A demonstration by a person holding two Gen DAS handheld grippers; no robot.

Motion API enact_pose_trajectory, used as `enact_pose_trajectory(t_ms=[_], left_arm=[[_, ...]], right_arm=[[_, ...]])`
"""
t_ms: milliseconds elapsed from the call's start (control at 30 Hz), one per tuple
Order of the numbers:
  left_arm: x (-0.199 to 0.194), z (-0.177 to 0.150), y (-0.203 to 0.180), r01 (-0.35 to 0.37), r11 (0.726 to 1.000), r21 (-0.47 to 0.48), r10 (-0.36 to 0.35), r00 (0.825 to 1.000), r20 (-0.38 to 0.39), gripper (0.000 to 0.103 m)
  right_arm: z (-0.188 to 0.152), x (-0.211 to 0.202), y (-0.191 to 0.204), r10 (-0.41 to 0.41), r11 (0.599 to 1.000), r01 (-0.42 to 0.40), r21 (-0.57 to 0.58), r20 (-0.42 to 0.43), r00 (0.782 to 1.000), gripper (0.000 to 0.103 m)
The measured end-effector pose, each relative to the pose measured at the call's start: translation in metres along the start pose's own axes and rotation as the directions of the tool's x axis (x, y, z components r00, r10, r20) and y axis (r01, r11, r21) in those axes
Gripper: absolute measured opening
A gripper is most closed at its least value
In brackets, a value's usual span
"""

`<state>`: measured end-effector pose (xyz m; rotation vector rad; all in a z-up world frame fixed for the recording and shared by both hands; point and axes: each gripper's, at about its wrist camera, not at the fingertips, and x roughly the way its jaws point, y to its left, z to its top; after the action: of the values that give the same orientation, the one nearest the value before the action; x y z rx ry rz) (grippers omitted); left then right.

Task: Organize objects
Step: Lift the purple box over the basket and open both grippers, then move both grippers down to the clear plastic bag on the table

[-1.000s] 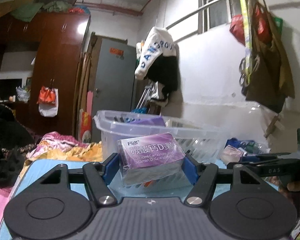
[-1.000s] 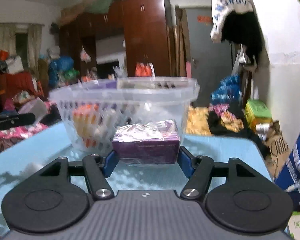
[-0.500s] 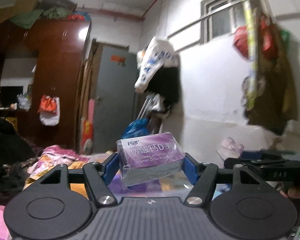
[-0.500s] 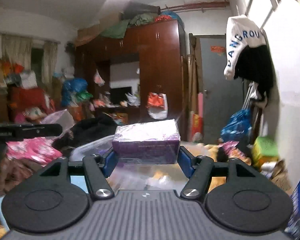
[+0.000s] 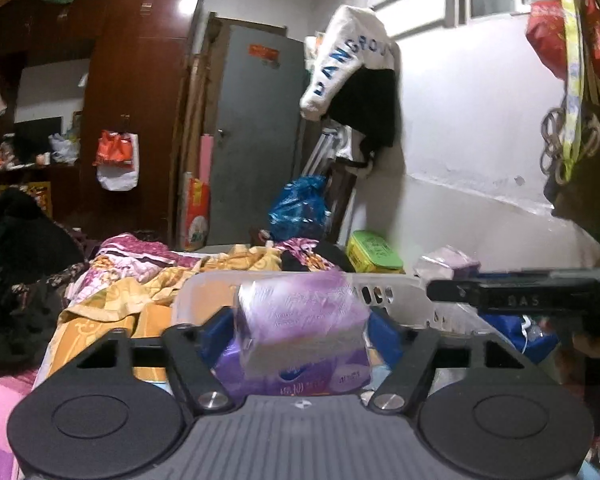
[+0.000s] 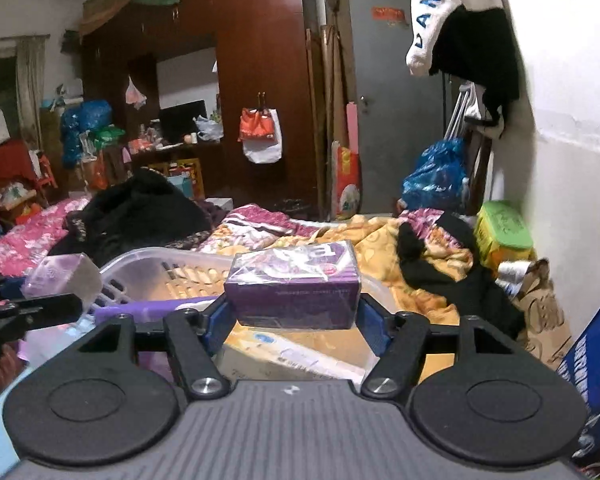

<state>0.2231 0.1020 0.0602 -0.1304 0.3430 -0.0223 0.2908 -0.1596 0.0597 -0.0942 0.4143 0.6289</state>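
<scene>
Boxes are held in both tools: the left tool (image 5: pixel 302 330) grips a blurred purple box (image 5: pixel 300 316), and the right tool (image 6: pixel 294 316) grips a dark purple box (image 6: pixel 294 294). Both hang above the clear plastic basket (image 6: pixel 168 270), which already contains packets.

Both views are lit by cool indoor light from overhead, moderately bright on the white plastered wall (image 5: pixel 460 128) and dim toward the dark red-brown wooden wardrobe (image 5: pixel 140 80), whose glossy door carries a round white glare spot. In the left wrist view the purple cellophane-wrapped box (image 5: pixel 300 312) is smeared by motion blur, its print unreadable, and the translucent plastic basket (image 5: pixel 396 292) behind it is soft. The right wrist view is sharper; the wrap on its dark purple carton (image 6: pixel 296 292) shows small highlights. Fisheye bending curves the grey metal door (image 6: pixel 396 100) and blackens the corners.
</scene>
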Motion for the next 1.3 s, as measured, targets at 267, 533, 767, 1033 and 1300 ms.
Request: enact_pose_trajectory(t_ms=[267, 533, 767, 1033, 1300], left_arm=[[-0.011, -0.01, -0.002, 0.022, 1.0, 0.005, -0.022, 1.0, -0.002, 0.088], [-0.087, -0.096, 0.015, 0.066, 0.998, -0.024, -0.066, 0.998, 0.017, 0.088], [-0.084, -0.137, 0.011, 0.055, 0.998, 0.015, -0.053, 0.995, -0.088, 0.088], [-0.072, -0.153, 0.009, 0.136, 0.989, 0.063, -0.12, 0.971, -0.207, 0.086], [-0.074, -0.162, -0.012, 0.064, 0.977, 0.202, -0.019, 0.976, -0.217, 0.063]], right_arm=[[-0.015, -0.04, -0.004, 0.023, 1.0, -0.024, 0.014, 0.076, 0.997, 0.103], [-0.131, -0.109, -0.025, 0.109, 0.985, -0.117, 0.126, 0.069, 0.992, 0.103], [-0.199, -0.118, -0.007, 0.122, 0.983, -0.124, 0.136, 0.021, 0.992, 0.103], [-0.204, -0.112, 0.006, 0.132, 0.989, -0.131, 0.069, -0.008, 0.991, 0.096], [-0.214, -0.115, 0.028, 0.089, 0.994, -0.089, -0.061, -0.012, 0.996, 0.071]])
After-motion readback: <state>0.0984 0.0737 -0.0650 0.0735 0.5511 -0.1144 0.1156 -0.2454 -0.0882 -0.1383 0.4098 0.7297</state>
